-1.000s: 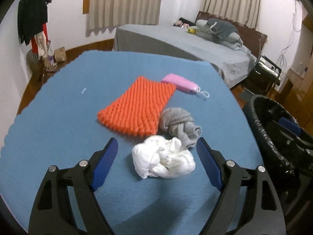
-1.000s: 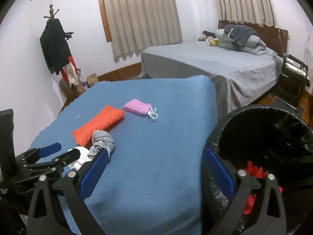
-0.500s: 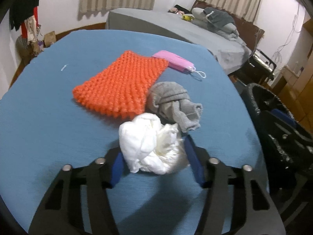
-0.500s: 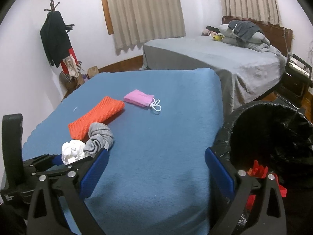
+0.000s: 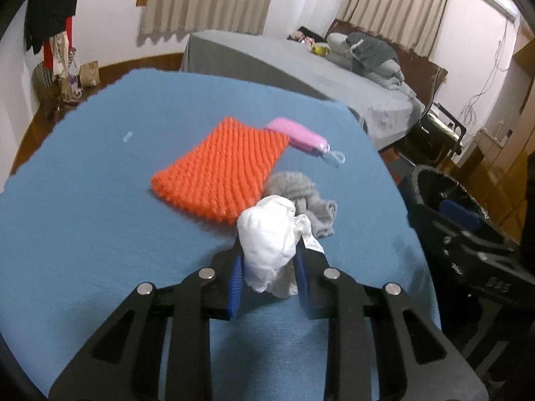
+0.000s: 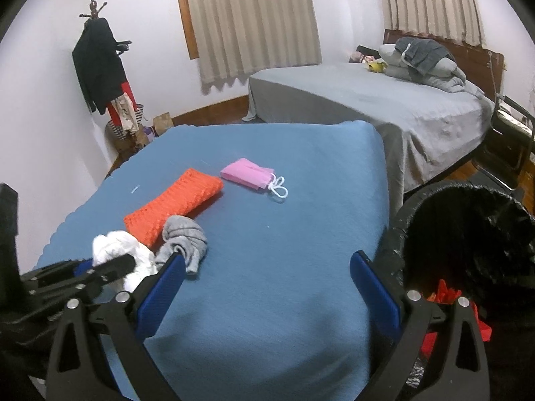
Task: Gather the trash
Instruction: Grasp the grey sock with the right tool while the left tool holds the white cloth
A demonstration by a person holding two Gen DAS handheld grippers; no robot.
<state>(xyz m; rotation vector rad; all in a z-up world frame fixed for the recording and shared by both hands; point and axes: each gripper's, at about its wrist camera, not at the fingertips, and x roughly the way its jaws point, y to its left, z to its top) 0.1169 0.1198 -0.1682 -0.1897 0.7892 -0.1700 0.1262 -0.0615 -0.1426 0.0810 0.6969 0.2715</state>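
A crumpled white wad (image 5: pixel 271 234) sits between the blue pads of my left gripper (image 5: pixel 269 254). Its jaws are closing and both pads press on the wad. The right wrist view shows the same wad (image 6: pixel 113 247) and left gripper (image 6: pixel 100 265) at the lower left. Just behind it lie a balled grey sock (image 5: pixel 294 183), an orange knitted cloth (image 5: pixel 224 170) and a pink face mask (image 5: pixel 297 137). My right gripper (image 6: pixel 267 260) hangs open over the blue table's near right part, with nothing between its fingers.
A black-lined trash bin (image 6: pixel 468 227) stands off the blue table's (image 6: pixel 284 300) right edge, with red scraps (image 6: pixel 444 295) inside. A grey bed (image 6: pixel 367 100) lies beyond the table. A coat stand (image 6: pixel 100 70) is at the back left, a chair (image 6: pixel 511 133) at the far right.
My left gripper went from wide open around the white wad to squeezing it, and the wad now stands taller between the pads. The right gripper stayed open in place.
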